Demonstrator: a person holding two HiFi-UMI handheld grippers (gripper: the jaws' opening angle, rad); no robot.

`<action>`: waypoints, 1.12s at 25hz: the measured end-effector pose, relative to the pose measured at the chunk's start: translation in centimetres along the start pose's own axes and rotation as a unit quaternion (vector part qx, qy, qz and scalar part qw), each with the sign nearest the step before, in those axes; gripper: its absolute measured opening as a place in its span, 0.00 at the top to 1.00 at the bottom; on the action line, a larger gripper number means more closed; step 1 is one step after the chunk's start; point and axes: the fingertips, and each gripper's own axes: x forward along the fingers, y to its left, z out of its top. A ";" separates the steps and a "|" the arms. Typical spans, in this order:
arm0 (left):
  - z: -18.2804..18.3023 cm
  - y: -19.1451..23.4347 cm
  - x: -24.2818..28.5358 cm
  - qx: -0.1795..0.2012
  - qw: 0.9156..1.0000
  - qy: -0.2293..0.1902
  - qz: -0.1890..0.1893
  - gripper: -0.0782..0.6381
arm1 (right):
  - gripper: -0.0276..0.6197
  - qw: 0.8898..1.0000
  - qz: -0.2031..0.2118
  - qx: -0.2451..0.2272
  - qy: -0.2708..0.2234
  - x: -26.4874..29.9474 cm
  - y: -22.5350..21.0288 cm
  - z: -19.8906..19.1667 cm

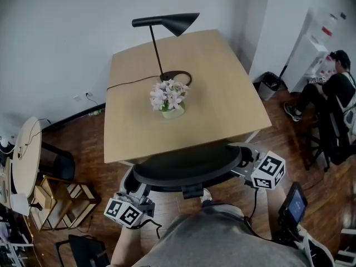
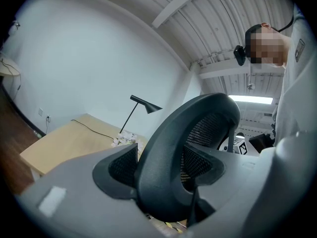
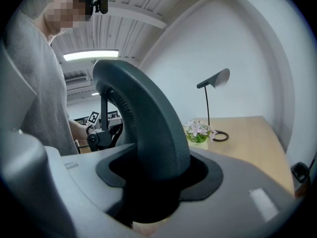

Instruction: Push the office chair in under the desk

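The black office chair (image 1: 188, 166) stands at the near edge of the wooden desk (image 1: 222, 102), its curved mesh back facing me. My left gripper (image 1: 135, 196) is at the back's left end. In the left gripper view the back's rim (image 2: 163, 148) fills the gap between the grey jaws, which are shut on it. My right gripper (image 1: 245, 161) is at the back's right end. The right gripper view shows the rim (image 3: 148, 128) clamped between its jaws too. The chair's seat and base are hidden under the back.
On the desk are a black lamp (image 1: 167, 22) and a pot of pink flowers (image 1: 169, 99). A round side table (image 1: 25, 154) and a wooden rack (image 1: 61, 202) stand at the left. At the right are a bin (image 1: 271, 82) and a seated person (image 1: 334, 88).
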 end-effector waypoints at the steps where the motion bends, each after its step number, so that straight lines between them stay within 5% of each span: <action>1: 0.1 0.3 0.3 0.000 1.000 -0.001 0.003 0.49 | 0.56 1.000 -0.001 0.000 0.000 0.3 -0.3 0.1; 17: 1.1 0.5 0.0 0.008 1.000 -0.006 -0.005 0.48 | 0.53 1.000 -0.002 -0.013 -0.008 0.4 0.4 0.9; 21: 1.6 0.9 -1.3 0.026 0.999 -0.020 0.012 0.49 | 0.49 0.998 -0.053 -0.034 -0.017 -1.6 -1.0 0.9; 28: 0.5 0.3 -5.4 0.026 0.999 -0.020 0.035 0.55 | 0.53 0.989 -0.132 0.004 -0.063 -6.5 -0.2 0.3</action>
